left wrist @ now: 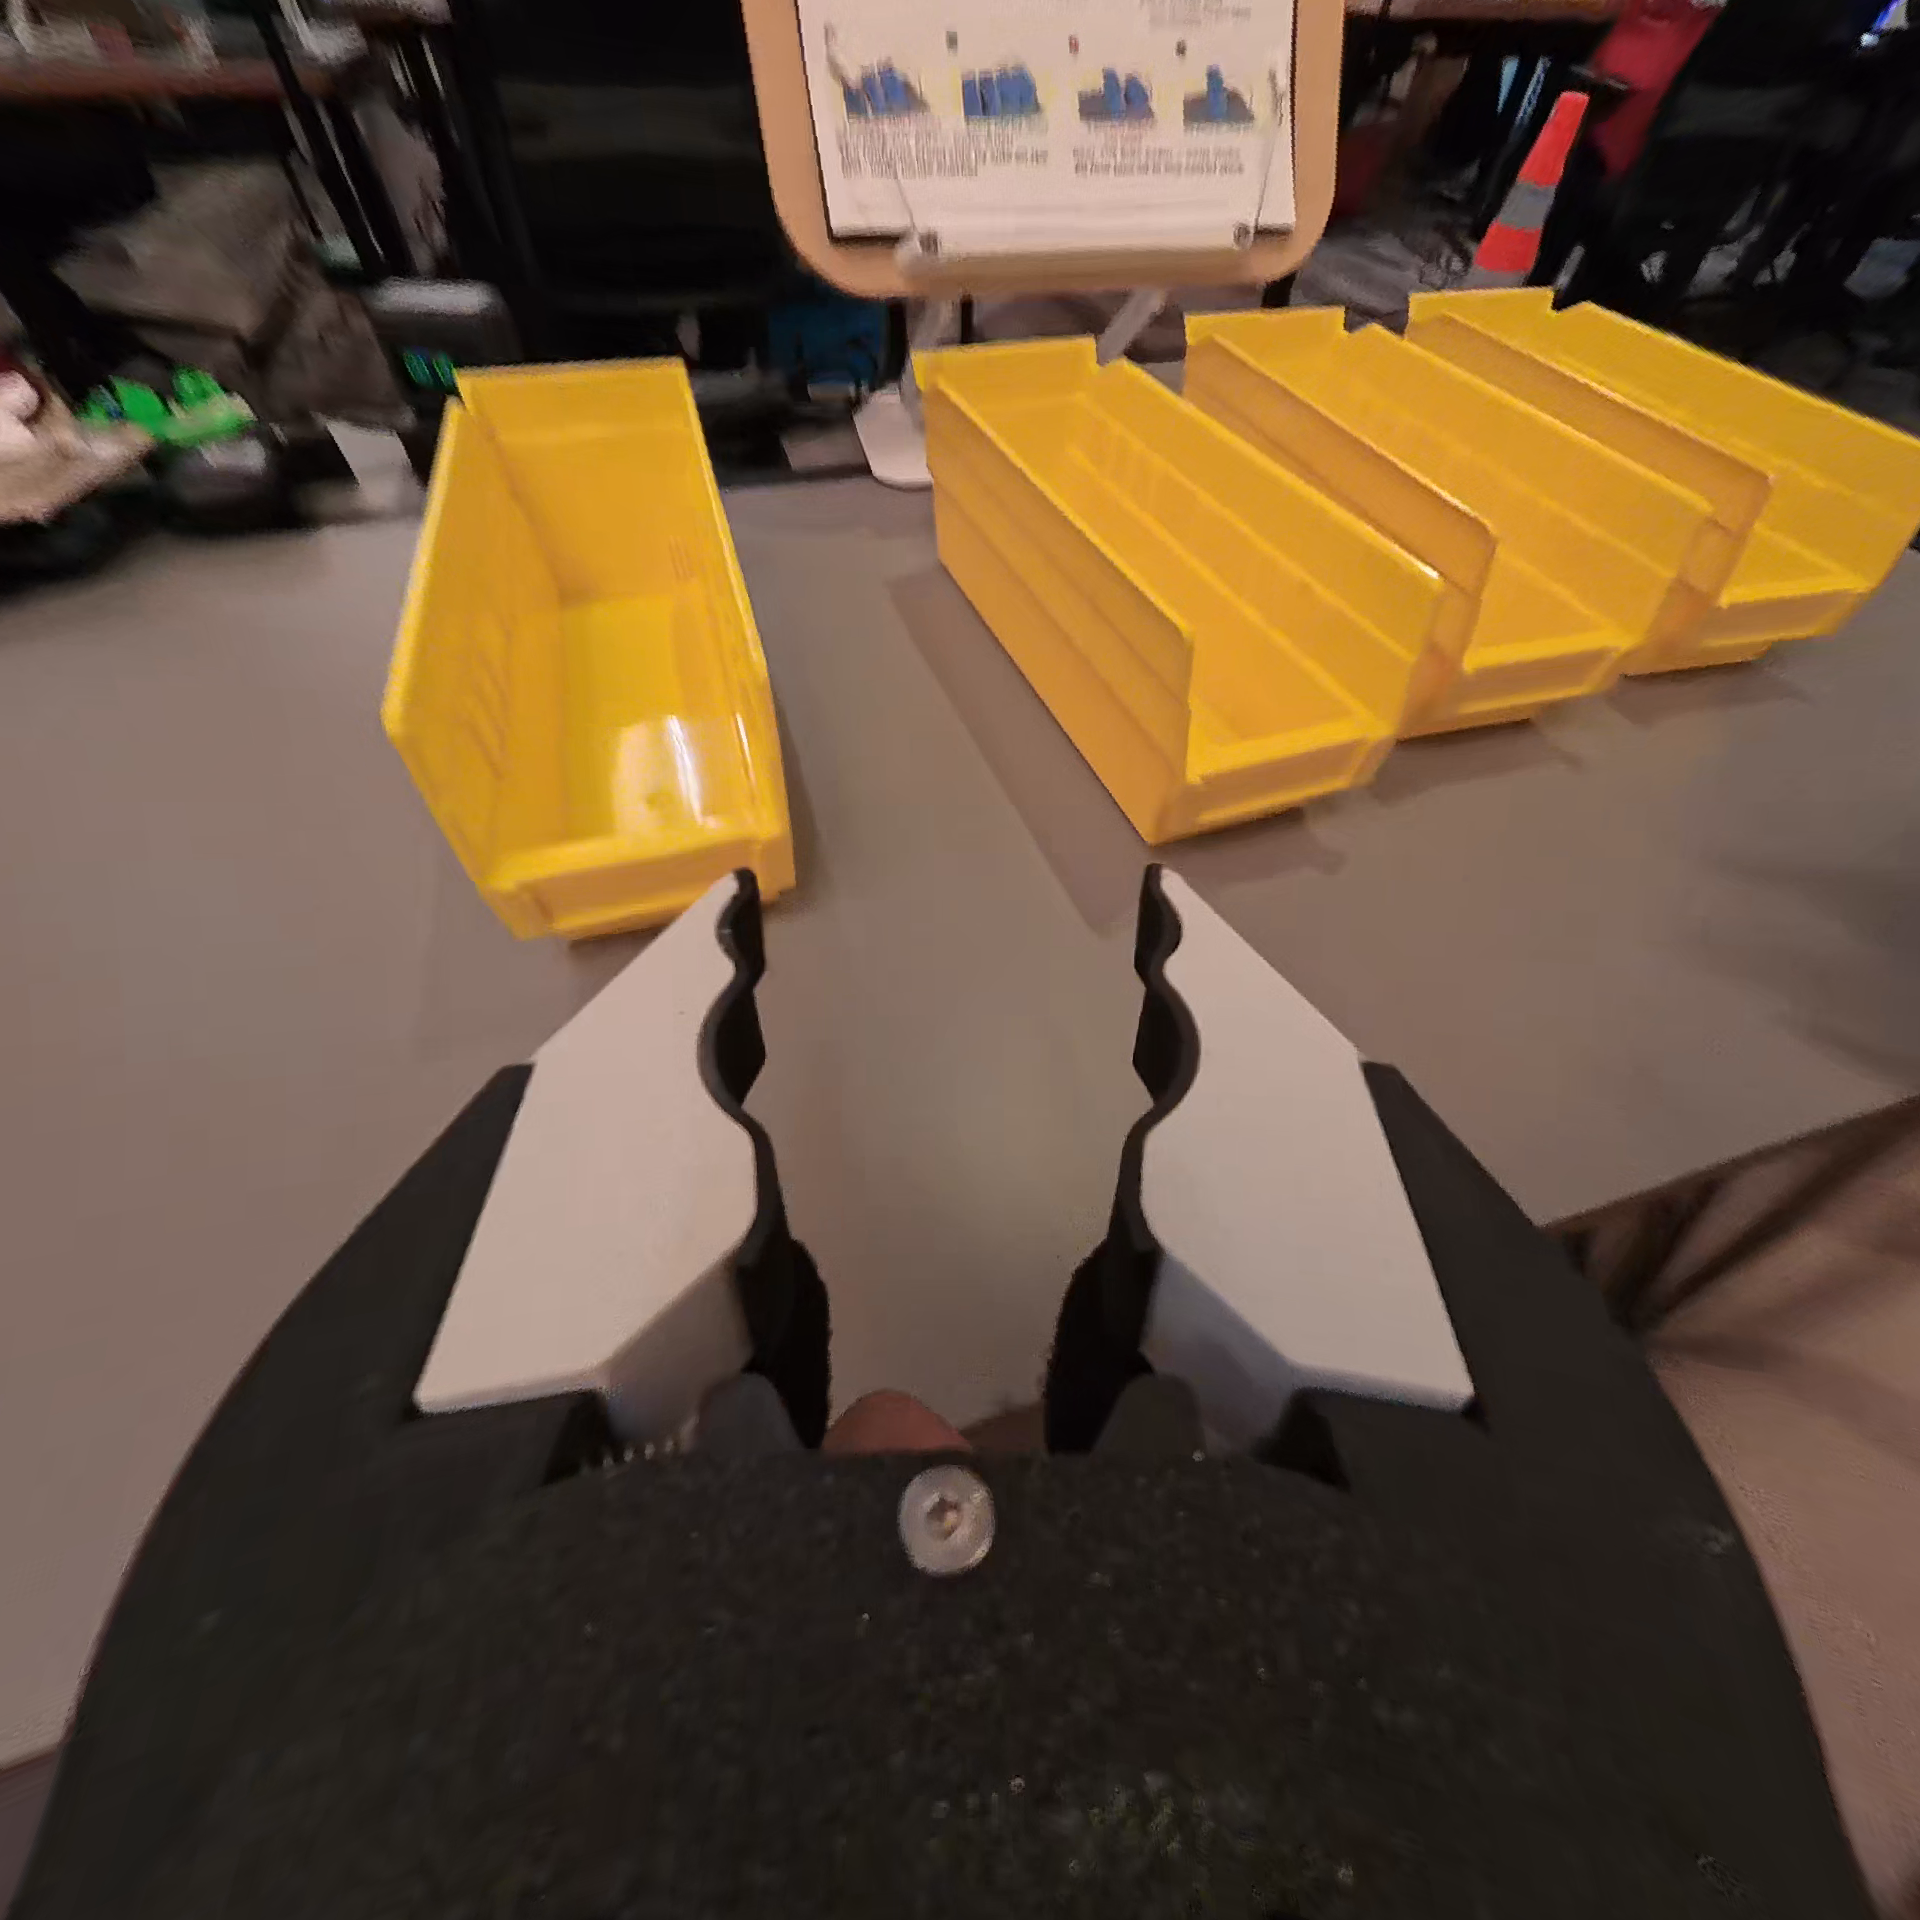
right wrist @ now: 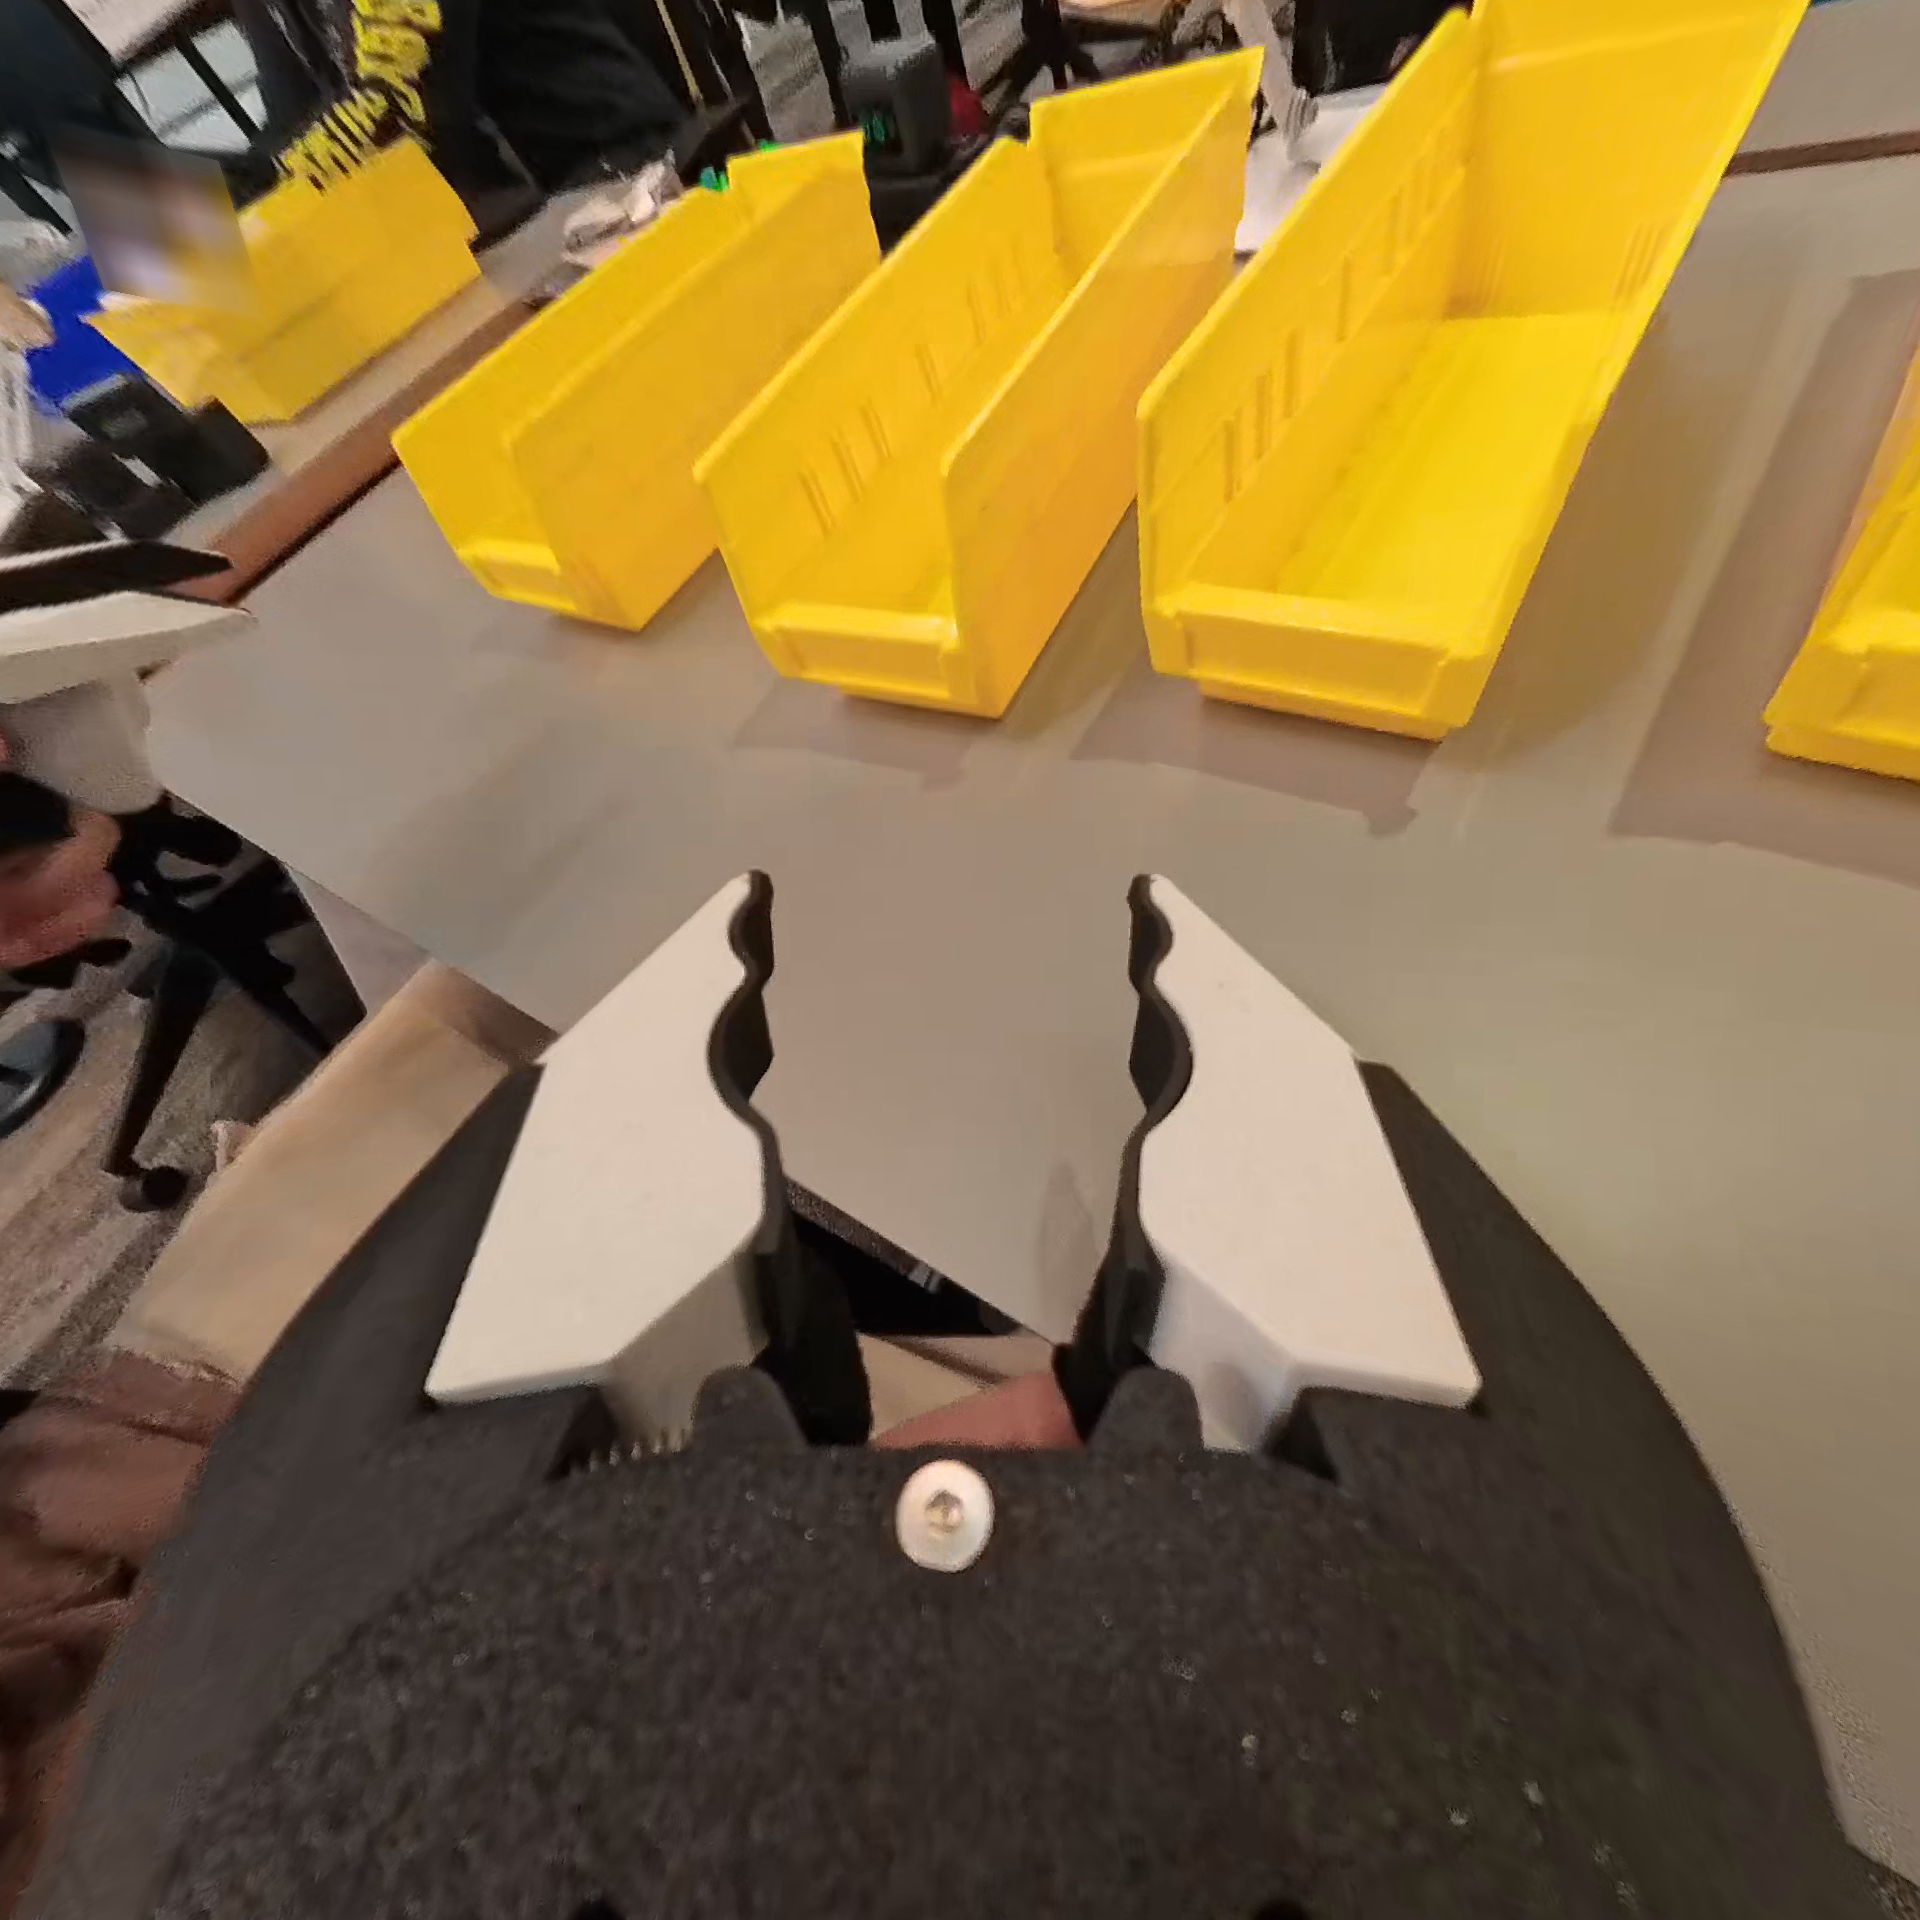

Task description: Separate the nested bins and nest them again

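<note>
A white printed instruction sheet point(left wrist: 1060, 114) with small blue-and-yellow pictures stands on a tan board behind the grey table point(left wrist: 935, 1039); its lines of text are too blurred to read, and no brand mark shows on any bin. The left gripper point(left wrist: 945, 894), black-bodied with grey fingers and wavy black pads, is spread wide and holds nothing; its tips hover over bare tabletop, just before the near end of a single long yellow plastic bin point(left wrist: 582, 665). To the right of that bin, well apart, three more yellow plastic bins point(left wrist: 1195, 582) sit side by side. The right gripper point(right wrist: 951, 894), of the same build, is likewise released and empty, poised above the table short of a row of yellow bins point(right wrist: 1382, 457).
</note>
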{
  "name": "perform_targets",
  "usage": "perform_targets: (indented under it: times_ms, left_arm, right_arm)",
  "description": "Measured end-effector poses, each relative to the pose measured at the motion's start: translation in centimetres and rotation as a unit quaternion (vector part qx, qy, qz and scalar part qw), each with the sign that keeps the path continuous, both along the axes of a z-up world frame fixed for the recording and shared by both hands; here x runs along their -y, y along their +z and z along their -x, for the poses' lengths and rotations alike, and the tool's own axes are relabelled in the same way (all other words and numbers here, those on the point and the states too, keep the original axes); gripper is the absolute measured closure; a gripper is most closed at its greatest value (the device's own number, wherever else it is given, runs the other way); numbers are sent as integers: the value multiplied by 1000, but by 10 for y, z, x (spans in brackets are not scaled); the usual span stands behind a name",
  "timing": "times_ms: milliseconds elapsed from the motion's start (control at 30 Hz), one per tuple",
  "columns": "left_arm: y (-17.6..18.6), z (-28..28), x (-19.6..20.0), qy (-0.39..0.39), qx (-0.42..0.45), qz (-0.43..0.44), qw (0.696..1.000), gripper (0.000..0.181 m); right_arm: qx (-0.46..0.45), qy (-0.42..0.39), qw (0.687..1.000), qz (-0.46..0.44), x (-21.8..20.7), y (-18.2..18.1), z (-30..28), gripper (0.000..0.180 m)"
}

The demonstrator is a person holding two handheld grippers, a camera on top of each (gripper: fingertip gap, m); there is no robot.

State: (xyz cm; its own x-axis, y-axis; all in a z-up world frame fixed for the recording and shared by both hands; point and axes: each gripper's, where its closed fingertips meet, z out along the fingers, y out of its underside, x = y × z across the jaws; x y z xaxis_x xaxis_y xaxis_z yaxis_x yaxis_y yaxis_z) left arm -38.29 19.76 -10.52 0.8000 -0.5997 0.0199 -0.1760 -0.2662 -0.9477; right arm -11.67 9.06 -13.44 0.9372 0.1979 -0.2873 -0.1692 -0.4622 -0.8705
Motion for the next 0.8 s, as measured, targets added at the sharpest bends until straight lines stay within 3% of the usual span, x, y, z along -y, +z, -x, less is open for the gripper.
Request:
perform_targets:
  times_ms: [133,367,800]
  left_arm:
    - [-5,4,-12,-2,-19,-1,1000,114]
    - [-26,20,-21,18,9,84,996,120]
    - [-25,32,-37,54,0,71,996,128]
  right_arm:
    - [8,3,1000,7,-6,-5,3,111]
    - [12,5,1000,19,-8,-11,4,111]
    - [21,12,999,21,1,-14,4,111]
